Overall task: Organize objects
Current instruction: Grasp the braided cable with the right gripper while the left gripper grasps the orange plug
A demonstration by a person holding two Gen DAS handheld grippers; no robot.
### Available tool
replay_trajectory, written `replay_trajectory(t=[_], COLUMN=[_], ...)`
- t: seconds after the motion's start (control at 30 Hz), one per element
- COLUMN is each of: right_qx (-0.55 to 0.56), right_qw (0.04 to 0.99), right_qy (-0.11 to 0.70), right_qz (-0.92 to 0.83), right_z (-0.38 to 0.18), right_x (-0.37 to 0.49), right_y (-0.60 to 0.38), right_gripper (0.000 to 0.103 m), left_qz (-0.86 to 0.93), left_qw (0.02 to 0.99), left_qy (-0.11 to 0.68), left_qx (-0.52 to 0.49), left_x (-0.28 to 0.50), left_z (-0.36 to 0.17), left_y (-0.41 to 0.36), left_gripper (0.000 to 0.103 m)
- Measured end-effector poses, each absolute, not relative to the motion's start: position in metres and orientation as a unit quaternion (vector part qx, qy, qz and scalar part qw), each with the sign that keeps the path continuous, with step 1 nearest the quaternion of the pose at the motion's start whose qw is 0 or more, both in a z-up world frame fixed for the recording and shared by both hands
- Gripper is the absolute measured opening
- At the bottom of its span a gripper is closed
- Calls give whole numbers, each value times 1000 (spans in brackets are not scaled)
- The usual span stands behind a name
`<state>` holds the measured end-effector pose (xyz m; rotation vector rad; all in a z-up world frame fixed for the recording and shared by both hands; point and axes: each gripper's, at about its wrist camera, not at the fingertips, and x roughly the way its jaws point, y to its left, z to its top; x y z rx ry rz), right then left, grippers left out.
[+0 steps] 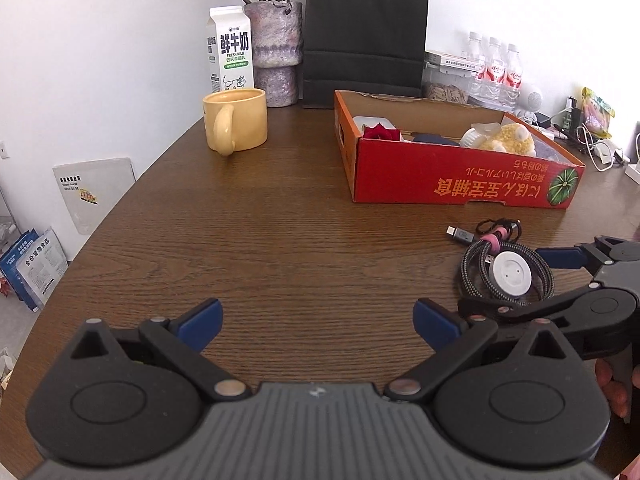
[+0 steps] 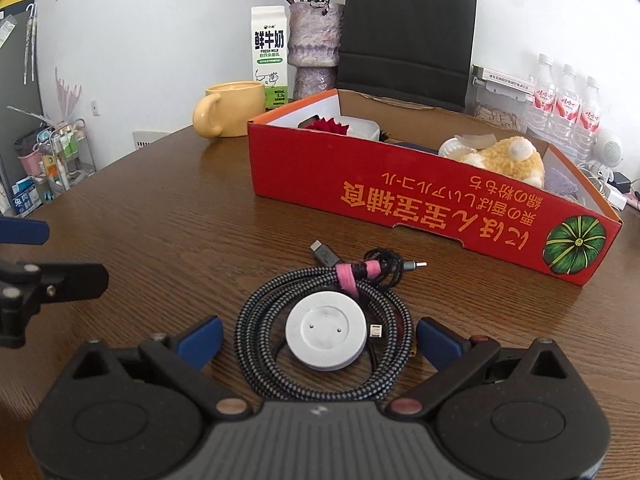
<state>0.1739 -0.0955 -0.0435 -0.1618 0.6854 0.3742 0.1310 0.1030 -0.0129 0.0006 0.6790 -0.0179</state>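
A coiled braided cable with a pink strap and a white round charger puck lies on the brown table. My right gripper is open, its blue pads on either side of the coil, close to it. In the left wrist view the same cable lies at the right, with the right gripper around it. My left gripper is open over bare wood, holding nothing. The red cardboard box behind holds a red rose, a yellow plush toy and other items.
A yellow mug, milk carton, vase of dried flowers and black paper bag stand at the back. Water bottles and chargers crowd the back right. The table edge curves along the left.
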Motion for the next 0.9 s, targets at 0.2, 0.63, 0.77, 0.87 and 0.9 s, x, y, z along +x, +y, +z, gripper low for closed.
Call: replay_trajectory(t=[0.2, 0.63, 0.77, 0.87, 0.9], right_qx=[-67, -58, -47, -32, -28], right_qw=[923, 938, 942, 945, 947], right_qy=[329, 281, 271, 259, 254], right_qz=[188, 193, 194, 196, 196], right_z=[-41, -17, -14, -11, -10], right_x=[173, 158, 156, 152, 151], right_y=[-96, -108, -120, -133, -138], right_gripper=[86, 82, 82, 81, 81], left_qz=[-16, -21, -24, -28, -29], left_qw=[941, 940, 939, 938, 937], left_qy=[338, 340, 342, 346, 347], left_qx=[-2, -4, 3, 8, 9], left_x=[130, 130, 132, 134, 134], left_z=[-17, -12, -10, -10, -10], left_y=[106, 96, 84, 73, 69], left_gripper=[103, 103, 103, 103, 103])
